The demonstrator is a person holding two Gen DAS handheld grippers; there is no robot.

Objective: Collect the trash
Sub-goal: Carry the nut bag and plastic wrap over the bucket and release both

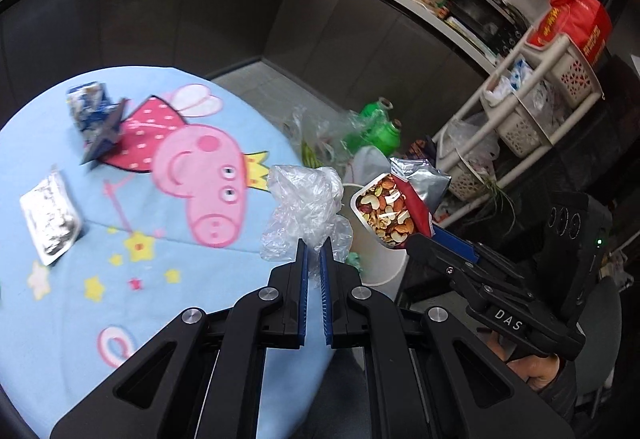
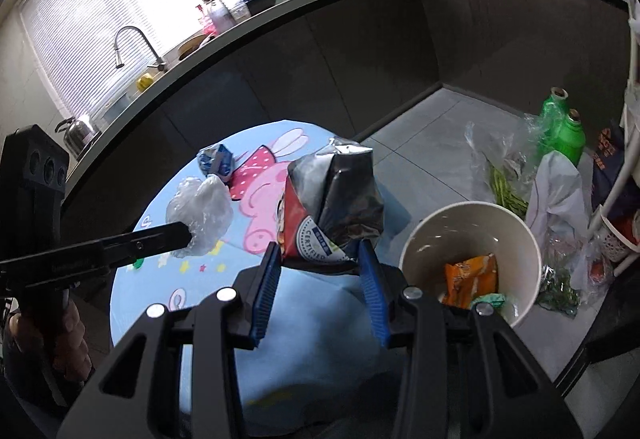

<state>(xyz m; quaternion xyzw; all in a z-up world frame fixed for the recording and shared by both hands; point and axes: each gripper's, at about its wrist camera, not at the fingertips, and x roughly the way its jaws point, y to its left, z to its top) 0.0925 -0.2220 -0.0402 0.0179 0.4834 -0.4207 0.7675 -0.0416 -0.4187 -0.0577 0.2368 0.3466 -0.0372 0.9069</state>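
Blue-padded fingers (image 1: 303, 291) of the left gripper (image 1: 315, 249) are seen nearest in the left wrist view, drawn almost together on a crumpled clear plastic bag (image 1: 306, 209), which is held above the near right edge of the blue cartoon tablecloth (image 1: 160, 279). Only in this view are a silver foil wrapper (image 1: 50, 217) at the left of the cloth and the printed nut picture on the snack packet (image 1: 394, 205) made out. A crushed blue wrapper (image 1: 94, 115) at the far side is shown in both views. In the right wrist view the right gripper (image 2: 320, 255) is held about half open, its pads pressed against the lower sides of the upright snack packet (image 2: 334, 207). Only here is the inside of the white paper bucket (image 2: 528, 239) revealed, on the floor just right of the table, with an orange wrapper (image 2: 472, 279) lying in it. The left gripper (image 2: 186, 235) is seen reaching in level from the left, and the right one is angled up and to the left in the left wrist view. Two green bottles (image 2: 562, 131) are seen standing on the floor at the far right.
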